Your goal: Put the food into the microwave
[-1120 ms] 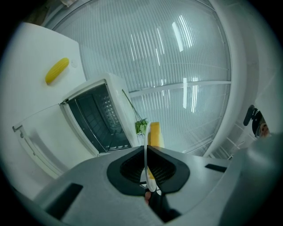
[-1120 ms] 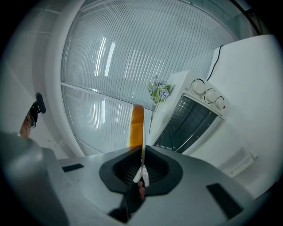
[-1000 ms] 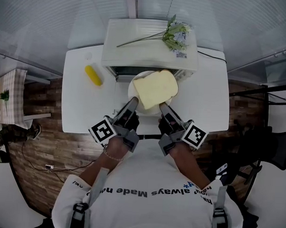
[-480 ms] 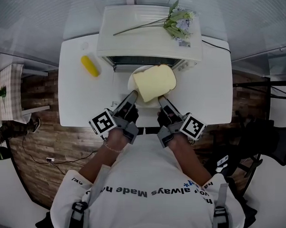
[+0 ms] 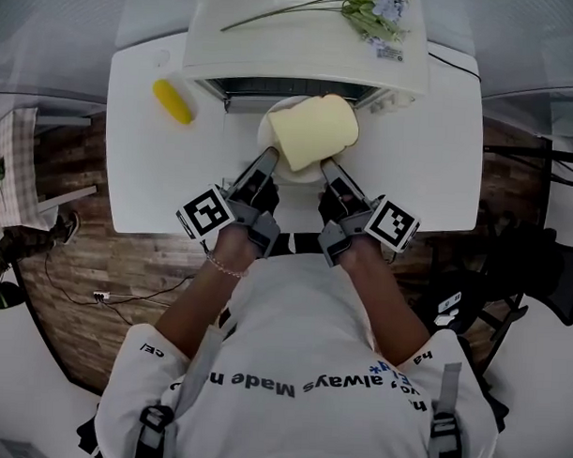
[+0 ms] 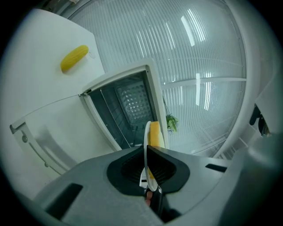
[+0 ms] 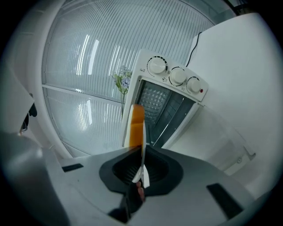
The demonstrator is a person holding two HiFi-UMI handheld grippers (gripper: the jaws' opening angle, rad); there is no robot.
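Steadily, my left gripper (image 5: 267,160) and right gripper (image 5: 328,168), both clamped on the plate (image 5: 267,133) rim, had brought the bread (image 5: 313,130) up to the open microwave (image 5: 302,41) at the table's (image 5: 148,176) far edge, almost inside

The head view looks steeply down from above the person onto the white tabletop (image 5: 148,172) and the microwave (image 5: 302,45). Each gripper view sits low and close behind its own jaws, facing the microwave's open cavity, one from the left, one from the right. All three share that opening and the plate (image 5: 268,136).
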